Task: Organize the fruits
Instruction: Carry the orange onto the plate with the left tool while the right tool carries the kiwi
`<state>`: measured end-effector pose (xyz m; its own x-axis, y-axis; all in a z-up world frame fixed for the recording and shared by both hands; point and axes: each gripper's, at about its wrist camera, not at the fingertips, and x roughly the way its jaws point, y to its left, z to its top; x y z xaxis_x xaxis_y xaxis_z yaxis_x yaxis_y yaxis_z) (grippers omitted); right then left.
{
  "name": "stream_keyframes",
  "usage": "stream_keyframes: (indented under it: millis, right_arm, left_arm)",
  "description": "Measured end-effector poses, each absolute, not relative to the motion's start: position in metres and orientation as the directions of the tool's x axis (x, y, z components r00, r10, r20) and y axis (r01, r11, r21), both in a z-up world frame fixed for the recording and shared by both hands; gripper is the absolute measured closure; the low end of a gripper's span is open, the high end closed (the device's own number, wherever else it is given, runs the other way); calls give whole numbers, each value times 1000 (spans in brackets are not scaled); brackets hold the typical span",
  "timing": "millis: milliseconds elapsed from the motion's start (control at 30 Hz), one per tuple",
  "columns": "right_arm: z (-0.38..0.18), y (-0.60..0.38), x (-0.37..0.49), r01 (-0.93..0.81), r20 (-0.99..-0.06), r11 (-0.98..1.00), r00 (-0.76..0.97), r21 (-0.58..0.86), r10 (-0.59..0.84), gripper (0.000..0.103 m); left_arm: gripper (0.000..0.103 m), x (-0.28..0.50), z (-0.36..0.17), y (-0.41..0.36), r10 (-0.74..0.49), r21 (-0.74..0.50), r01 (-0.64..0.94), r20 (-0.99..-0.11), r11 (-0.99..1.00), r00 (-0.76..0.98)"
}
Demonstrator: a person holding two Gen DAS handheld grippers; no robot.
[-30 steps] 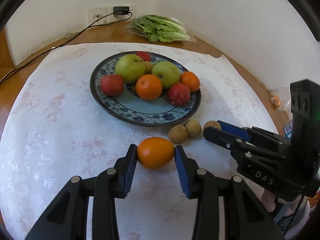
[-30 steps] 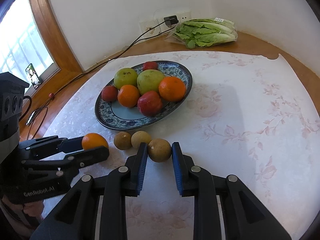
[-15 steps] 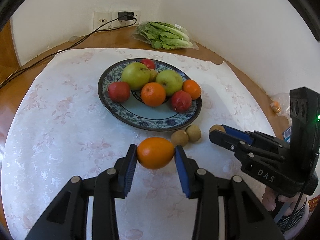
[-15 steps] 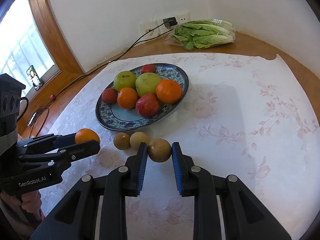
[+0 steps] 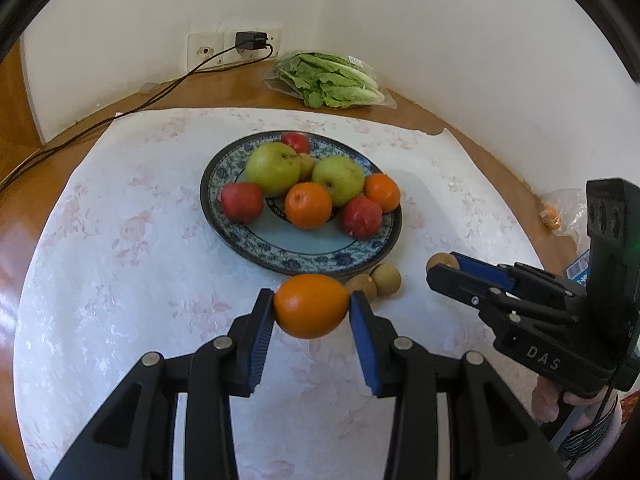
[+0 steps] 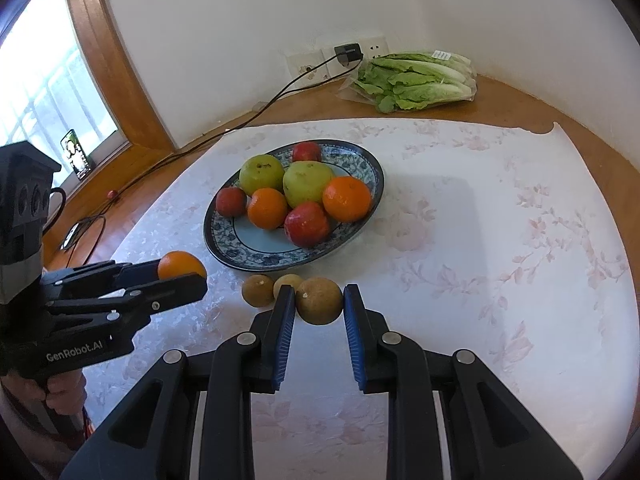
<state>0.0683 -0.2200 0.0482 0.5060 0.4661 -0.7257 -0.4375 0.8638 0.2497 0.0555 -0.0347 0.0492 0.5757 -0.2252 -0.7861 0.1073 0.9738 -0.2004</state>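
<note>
Your left claw (image 5: 311, 312) clamped on orange (image 5: 310, 305), now lifted clear of worktop (image 5: 120, 272), plate (image 5: 256, 246) sitting lower in view than a second back. Your right claw (image 6: 319, 307) pinching brown fruit (image 6: 319, 300), also up off cloth. Two brown fruits (image 6: 258, 290) left near plate rim. Both loads airborne: carry to plate looks next, open spot at near side.

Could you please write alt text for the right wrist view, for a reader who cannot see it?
The right gripper clamps a small brown fruit above a white floral tablecloth, beside two similar fruits. Behind sits a blue patterned plate of apples and oranges; at left, the left gripper holds an orange.
</note>
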Motion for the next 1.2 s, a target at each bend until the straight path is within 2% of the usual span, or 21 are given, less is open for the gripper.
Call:
stream_keyframes:
  millis: [467, 1200]
  right_arm:
    - [64, -217, 71, -446, -729, 869, 519, 215, 447, 77]
    - [87, -206, 75, -488, -745, 867, 543, 95, 387, 77]
  left_arm:
    - [63, 76, 62, -24, -216, -191, 105, -772, 976, 597]
    - [63, 110, 44, -32, -176, -135, 115, -815, 984, 553]
